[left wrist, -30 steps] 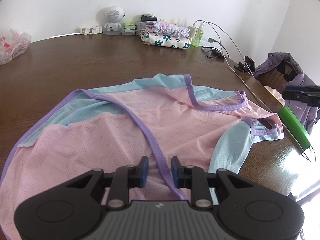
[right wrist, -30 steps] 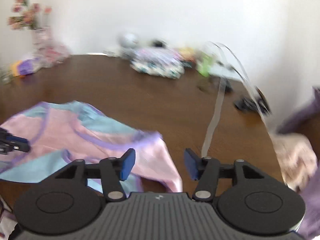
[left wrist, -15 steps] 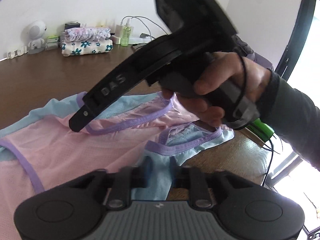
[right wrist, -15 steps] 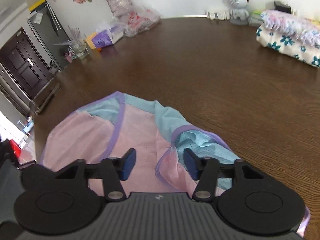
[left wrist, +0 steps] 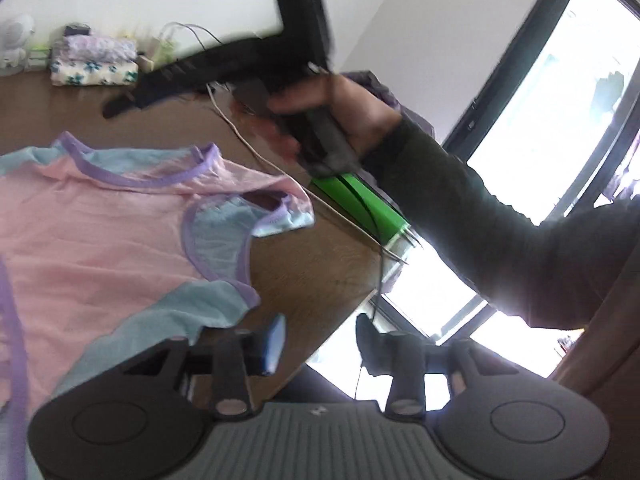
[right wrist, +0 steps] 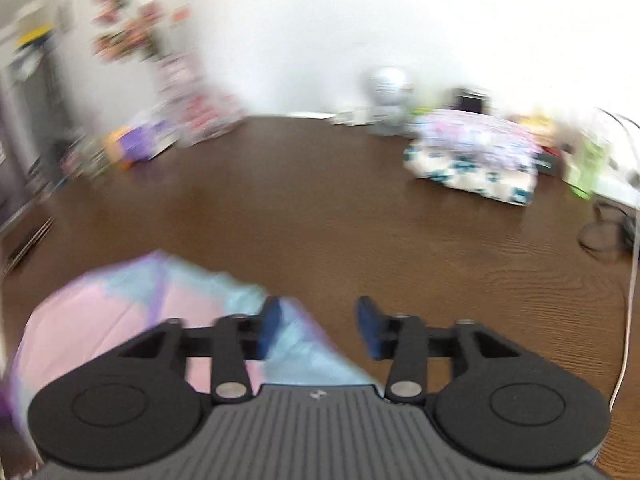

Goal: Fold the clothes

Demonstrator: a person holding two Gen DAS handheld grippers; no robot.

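Pink shirt (left wrist: 92, 232) with pale blue sleeves and purple trim lies spread on the brown surface (left wrist: 316, 276), filling the left half of the left wrist view; one blue sleeve reaches down to just beside the left claw (left wrist: 320, 340). That claw's jaws have just been opening and now stand apart with nothing between them, the left pad over the surface's edge and the right pad past it, against the bright window. Only this view shows the surface's near right edge, the white cable (left wrist: 256, 152) running across it beside the shirt's collar, and the green tool (left wrist: 360, 204) lying at the rim. Above these a person's hand (left wrist: 344, 112) in a dark sleeve (left wrist: 480, 224) grips the handle of the right claw's body, held well above the shirt.

The right wrist view, blurred, shows what the other cannot: the far left of the surface with flowers (right wrist: 132, 32) and small packages against the wall, then a broad bare stretch of brown wood in the middle, then a white round-headed figure (right wrist: 386, 88) and a stack of folded floral cloths (right wrist: 472, 156) at the right. The shirt (right wrist: 100, 312) sits at lower left here, its blue corner passing under the right claw (right wrist: 318, 328), whose jaws have just been opening and stand parted, pressing on nothing.
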